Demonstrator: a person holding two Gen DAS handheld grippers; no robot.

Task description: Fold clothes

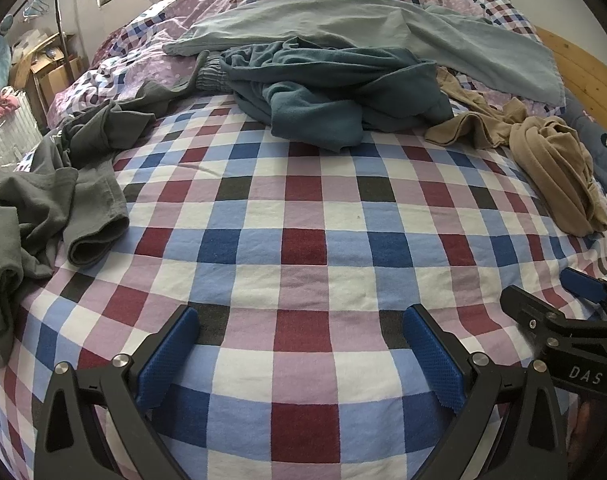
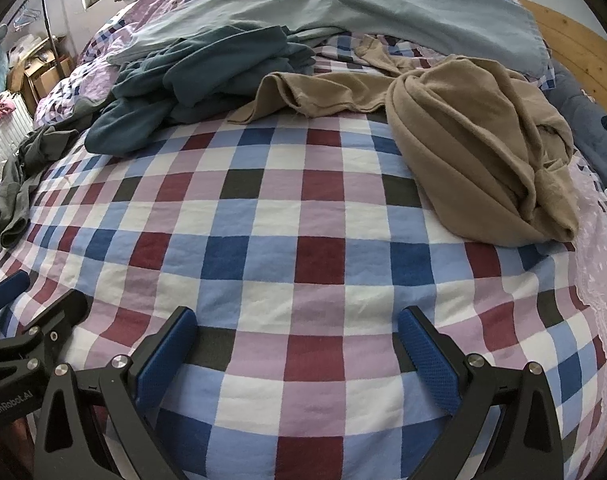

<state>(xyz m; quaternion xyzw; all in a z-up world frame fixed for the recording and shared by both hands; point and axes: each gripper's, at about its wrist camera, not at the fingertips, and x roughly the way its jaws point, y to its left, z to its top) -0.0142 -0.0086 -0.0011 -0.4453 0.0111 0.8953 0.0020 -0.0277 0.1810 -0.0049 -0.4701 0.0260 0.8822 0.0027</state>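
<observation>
Both grippers hover low over the near, bare stretch of the checked bedsheet (image 1: 303, 216), side by side. Left gripper (image 1: 301, 354): jaws spread wide, nothing held. Right gripper (image 2: 297, 354): likewise wide and empty.

Clothes lie crumpled in an arc beyond them, all unfolded:
- grey garment (image 1: 51, 200) at the left edge
- teal fleece garment (image 1: 323, 92) in the middle
- tan garment (image 2: 483, 152) to the right, nearest the right gripper
- pale blue-green cloth (image 1: 383, 24) spread behind

Judgement: the cleared patch probably serves as folding space; no garment picked yet.
</observation>
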